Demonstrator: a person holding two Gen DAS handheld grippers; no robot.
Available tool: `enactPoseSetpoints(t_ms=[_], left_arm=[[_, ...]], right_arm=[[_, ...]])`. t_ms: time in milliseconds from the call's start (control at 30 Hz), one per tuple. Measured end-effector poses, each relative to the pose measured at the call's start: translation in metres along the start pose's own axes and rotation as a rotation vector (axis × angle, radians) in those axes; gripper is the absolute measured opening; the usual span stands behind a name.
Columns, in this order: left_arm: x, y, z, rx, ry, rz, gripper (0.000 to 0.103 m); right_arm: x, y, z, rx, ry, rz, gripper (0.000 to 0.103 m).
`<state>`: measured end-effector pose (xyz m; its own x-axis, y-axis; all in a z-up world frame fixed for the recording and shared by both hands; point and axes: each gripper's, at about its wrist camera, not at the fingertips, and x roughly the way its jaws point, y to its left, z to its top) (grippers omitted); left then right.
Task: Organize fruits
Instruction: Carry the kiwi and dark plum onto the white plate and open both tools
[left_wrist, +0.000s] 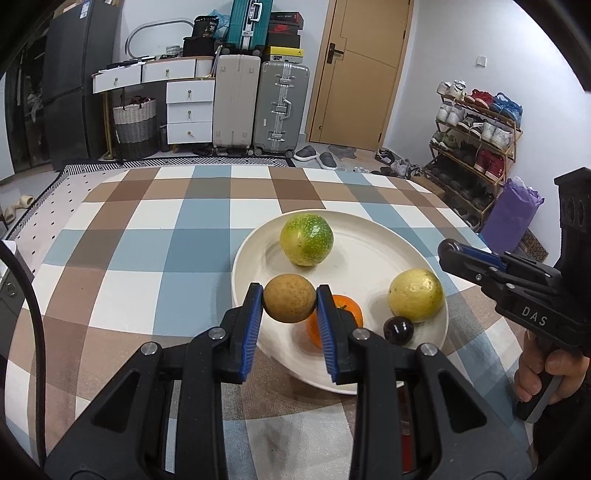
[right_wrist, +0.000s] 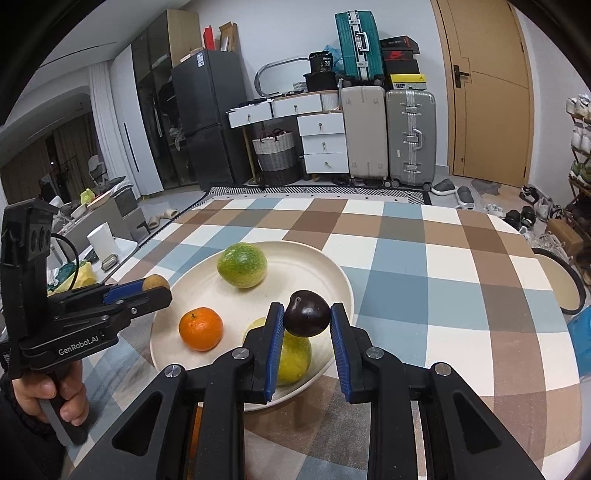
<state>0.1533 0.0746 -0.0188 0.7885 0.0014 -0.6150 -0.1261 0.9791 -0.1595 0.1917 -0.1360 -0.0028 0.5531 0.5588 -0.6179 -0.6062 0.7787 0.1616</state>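
Brown fruit (left_wrist: 289, 300) clamped in left tool (left_wrist: 289, 301), angled downward over plate (left_wrist: 258, 236).

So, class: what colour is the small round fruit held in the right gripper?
Dark purple, almost black; the right wrist view shows it best.

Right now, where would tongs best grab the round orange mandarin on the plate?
Probably around its widest middle, coming straight down from above. The round orange mandarin sits with its stem end facing up on the cream round plate. Bare plate shows on both its sides, so there is room to close in without bumping anything.
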Motion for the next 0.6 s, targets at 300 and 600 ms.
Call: enactPoseSetpoints(t_ms=[300,600], left_arm=[[0.0020,-0.0036,-0.0014,0.019,0.007,0.003,0.026],[0.0009,-0.0035,-0.0015,0.013,-0.003,-0.005,0.026]], right_arm=[[0.0092,-0.0092,-0.0026,0.034,0.034,-0.009,0.026],[0.0022,-0.0080,-0.0019,0.030,-0.001,-0.009,0.049]])
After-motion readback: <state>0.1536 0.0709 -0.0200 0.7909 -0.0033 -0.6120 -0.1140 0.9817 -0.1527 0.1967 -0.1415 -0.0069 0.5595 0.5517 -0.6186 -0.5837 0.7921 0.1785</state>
